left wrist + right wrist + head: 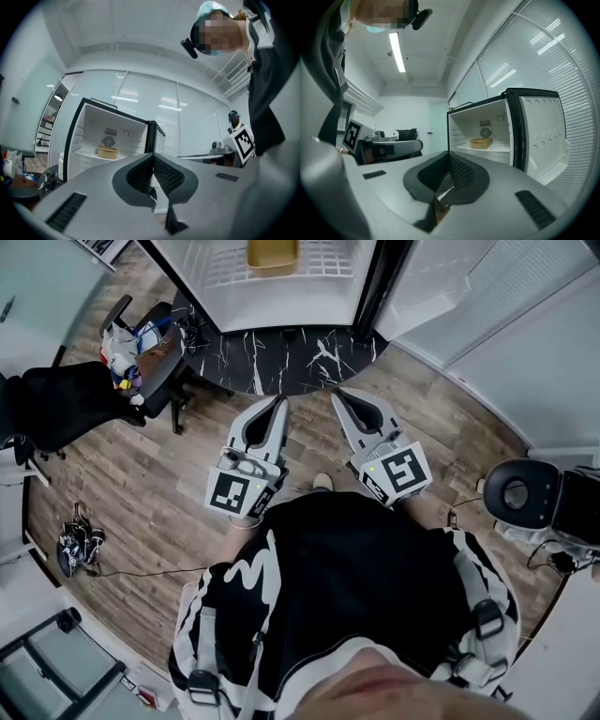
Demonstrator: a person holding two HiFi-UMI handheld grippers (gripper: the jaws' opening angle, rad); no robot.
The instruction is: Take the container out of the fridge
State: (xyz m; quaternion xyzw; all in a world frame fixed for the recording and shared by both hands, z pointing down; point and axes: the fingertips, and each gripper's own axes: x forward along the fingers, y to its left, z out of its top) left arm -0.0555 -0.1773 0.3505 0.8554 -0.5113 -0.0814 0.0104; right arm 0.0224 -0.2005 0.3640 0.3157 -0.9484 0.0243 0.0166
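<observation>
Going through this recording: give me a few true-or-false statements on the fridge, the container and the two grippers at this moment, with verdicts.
1. The fridge stands open. True.
2. The right gripper holds the container. False: the container sits inside the fridge.
3. The left gripper and the right gripper are both shut and empty. True.
4. The left gripper is inside the fridge. False: it is over the wooden floor, short of the fridge.

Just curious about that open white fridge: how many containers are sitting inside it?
1. A round tan container sits on the white wire shelf inside the open white fridge. The fridge's lower part is hidden behind the grippers, so more may be there.
</observation>
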